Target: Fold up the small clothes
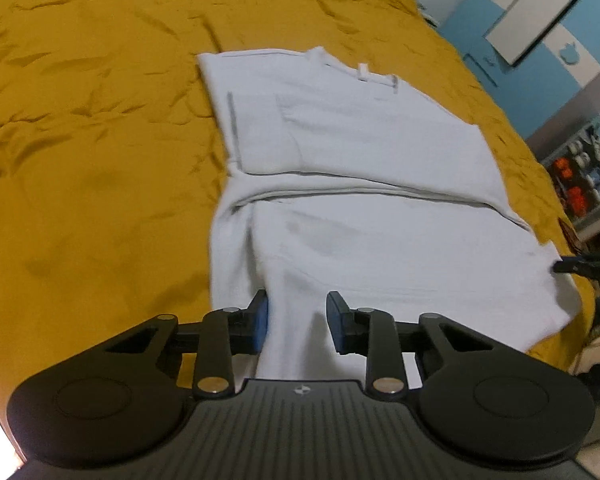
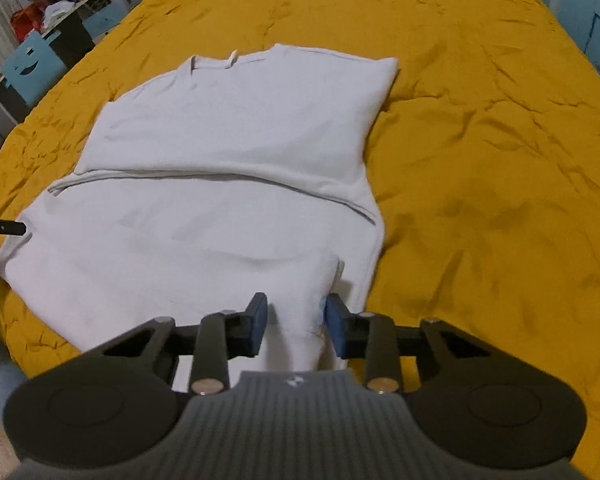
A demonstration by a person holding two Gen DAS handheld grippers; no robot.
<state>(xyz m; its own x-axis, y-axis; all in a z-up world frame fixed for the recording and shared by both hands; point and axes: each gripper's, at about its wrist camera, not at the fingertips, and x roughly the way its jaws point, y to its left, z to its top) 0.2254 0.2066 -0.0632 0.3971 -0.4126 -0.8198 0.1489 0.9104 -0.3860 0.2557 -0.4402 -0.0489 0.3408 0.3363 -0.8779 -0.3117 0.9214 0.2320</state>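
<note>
A white T-shirt [image 1: 340, 168] lies on the mustard bedspread [image 1: 92, 120], its sides folded in, collar at the far end. My left gripper [image 1: 298, 322] is shut on the shirt's near hem at its left corner, cloth bunched between the blue pads. My right gripper [image 2: 296, 322] is shut on the near hem of the shirt [image 2: 228, 160] at its right corner. The near edge is lifted slightly off the bed. The tip of the right gripper shows at the right edge of the left wrist view [image 1: 568, 267], and the left gripper's tip at the left edge of the right wrist view [image 2: 8, 227].
The bedspread [image 2: 480, 140] is wrinkled and stretches far around the shirt. Blue cabinets [image 1: 540, 40] and shelves stand past the bed's edge on one side; a cluttered desk [image 2: 56, 12] and a blue chair [image 2: 32, 64] stand on the other.
</note>
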